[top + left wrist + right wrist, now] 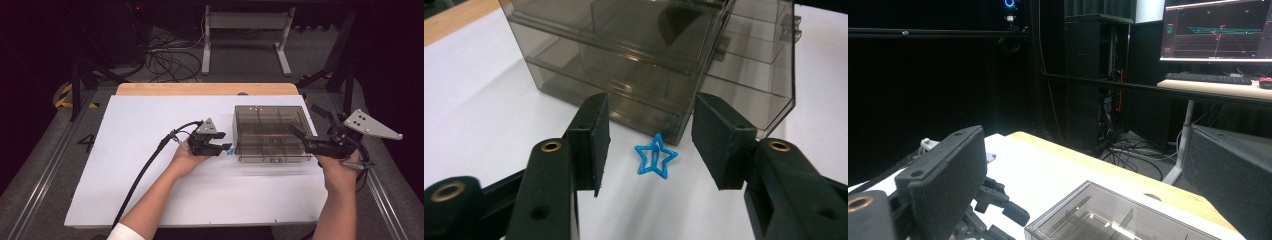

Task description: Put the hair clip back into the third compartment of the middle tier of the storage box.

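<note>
The left gripper (651, 145) stands with its jaws partly apart, the pads clear of everything, nothing gripped. Between them, on the white table surface (474, 105), lies a small blue star-shaped clip of thin outline (655, 156), flat and roughly midway between the two pads, touching neither. Just beyond the star stands a smoky transparent plastic drawer box with inner dividers (634, 65); the star sits close to its near corner. In the high view the left gripper (226, 146) points at that box (270, 132), the star (230, 151) at its tips. The box's compartments look empty as far as can be seen. The right gripper (300, 127) holds its jaws wide open over the box's right edge, holding nothing
</note>
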A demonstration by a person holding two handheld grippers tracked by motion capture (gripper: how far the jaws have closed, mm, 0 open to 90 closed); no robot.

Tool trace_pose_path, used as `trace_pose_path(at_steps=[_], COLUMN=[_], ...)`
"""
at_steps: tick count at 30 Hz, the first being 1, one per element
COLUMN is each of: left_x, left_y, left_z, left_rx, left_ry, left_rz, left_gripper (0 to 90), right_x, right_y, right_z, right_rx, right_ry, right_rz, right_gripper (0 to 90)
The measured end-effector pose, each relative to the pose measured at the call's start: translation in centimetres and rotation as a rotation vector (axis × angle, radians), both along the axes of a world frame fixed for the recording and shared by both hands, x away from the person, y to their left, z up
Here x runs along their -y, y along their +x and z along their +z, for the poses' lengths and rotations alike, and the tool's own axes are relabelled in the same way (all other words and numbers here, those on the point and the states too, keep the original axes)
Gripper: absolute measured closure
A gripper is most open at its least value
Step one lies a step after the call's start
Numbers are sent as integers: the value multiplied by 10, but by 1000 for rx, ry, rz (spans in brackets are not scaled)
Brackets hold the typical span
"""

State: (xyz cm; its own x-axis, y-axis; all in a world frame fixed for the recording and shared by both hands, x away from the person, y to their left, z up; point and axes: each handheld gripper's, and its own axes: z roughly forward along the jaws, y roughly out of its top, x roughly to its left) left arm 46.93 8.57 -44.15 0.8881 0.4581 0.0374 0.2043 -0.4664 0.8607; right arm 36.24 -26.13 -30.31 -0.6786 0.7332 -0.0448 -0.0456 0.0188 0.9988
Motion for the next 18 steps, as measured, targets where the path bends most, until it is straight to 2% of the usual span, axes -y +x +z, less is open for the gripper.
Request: trace_pose_path(at_steps=[8, 18], left_x=[3, 15], left_y=[4, 0], left_z=[-6, -15], left_rx=[-7, 15], left_ry=[18, 88], left_rz=[3, -4], left_gripper=[513, 530], right_x=[1, 0], right_y=[0, 0], right_z=[0, 0], right_rx=[1, 0], right_ry=[2, 2], right_rz=[1, 3], right_gripper=[48, 48])
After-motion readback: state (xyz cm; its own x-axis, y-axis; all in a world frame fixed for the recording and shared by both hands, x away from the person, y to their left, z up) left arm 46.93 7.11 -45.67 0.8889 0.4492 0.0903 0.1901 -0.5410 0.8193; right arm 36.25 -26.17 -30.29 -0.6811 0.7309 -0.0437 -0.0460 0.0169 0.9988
